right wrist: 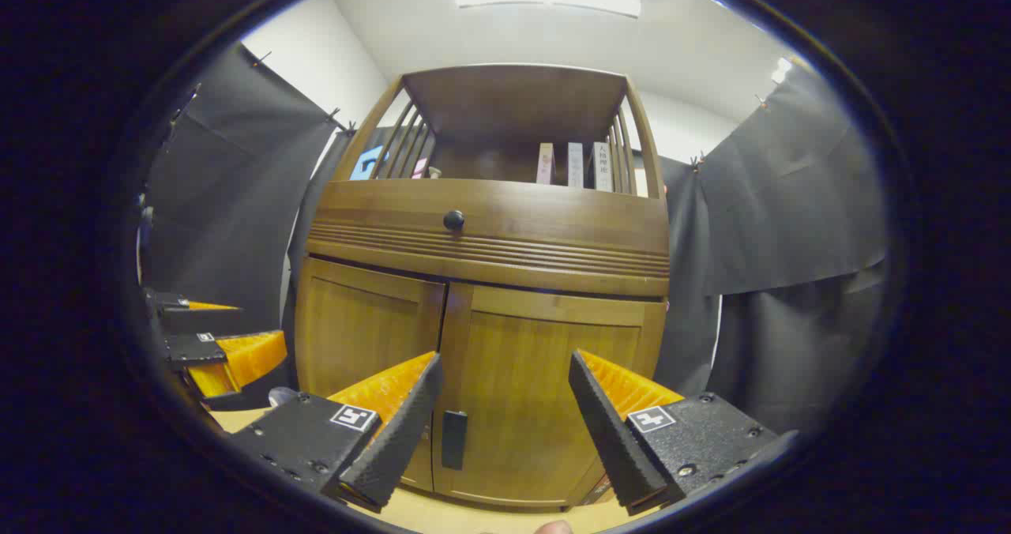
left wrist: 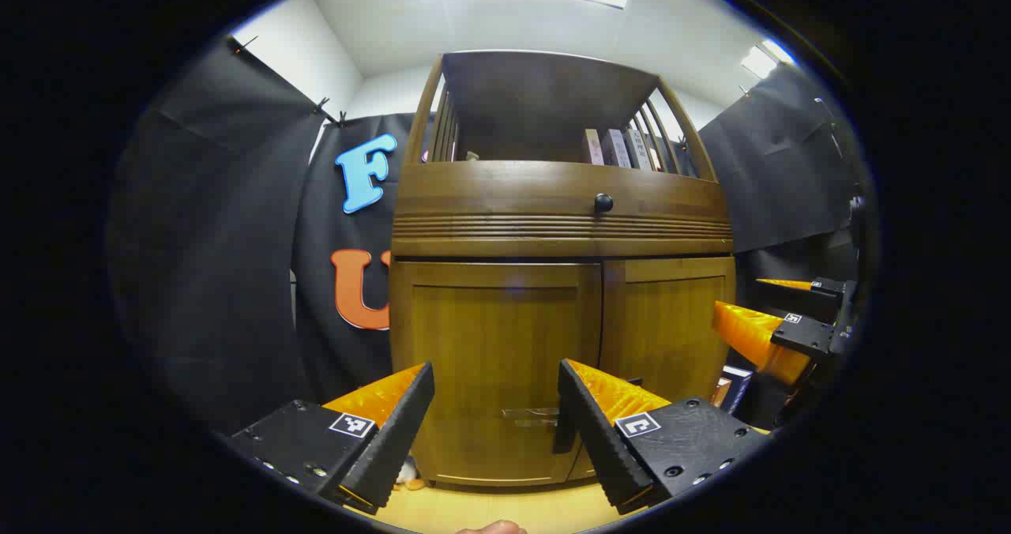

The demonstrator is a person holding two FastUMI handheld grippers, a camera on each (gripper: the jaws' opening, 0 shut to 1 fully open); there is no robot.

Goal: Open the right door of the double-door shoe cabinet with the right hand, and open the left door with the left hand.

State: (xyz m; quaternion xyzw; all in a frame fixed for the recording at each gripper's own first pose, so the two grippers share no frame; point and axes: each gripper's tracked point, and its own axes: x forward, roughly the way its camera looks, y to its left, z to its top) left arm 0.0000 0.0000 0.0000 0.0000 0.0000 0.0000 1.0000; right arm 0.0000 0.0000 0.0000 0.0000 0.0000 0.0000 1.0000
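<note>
Both doors of the shoe cabinet are closed, so nothing is done yet. The right gripper faces the right door, its fingers spread and empty. The left gripper faces the left door, likewise spread.

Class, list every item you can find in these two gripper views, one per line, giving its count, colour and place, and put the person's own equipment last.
shoe cabinet: one, brown wood, centre, before both grippers.
left door: one, brown, shut, lower cabinet.
right door: one, brown, shut, beside the left door.
door handles: two, dark, by the seam where the doors meet.
drawer knob: one, black, on the band above the doors.
books: about three, pale, upright on the open upper shelf.
floor: pale wood, under the cabinet.
left gripper: one, open, facing the left door.
right gripper: one, open, facing the right door.
</note>
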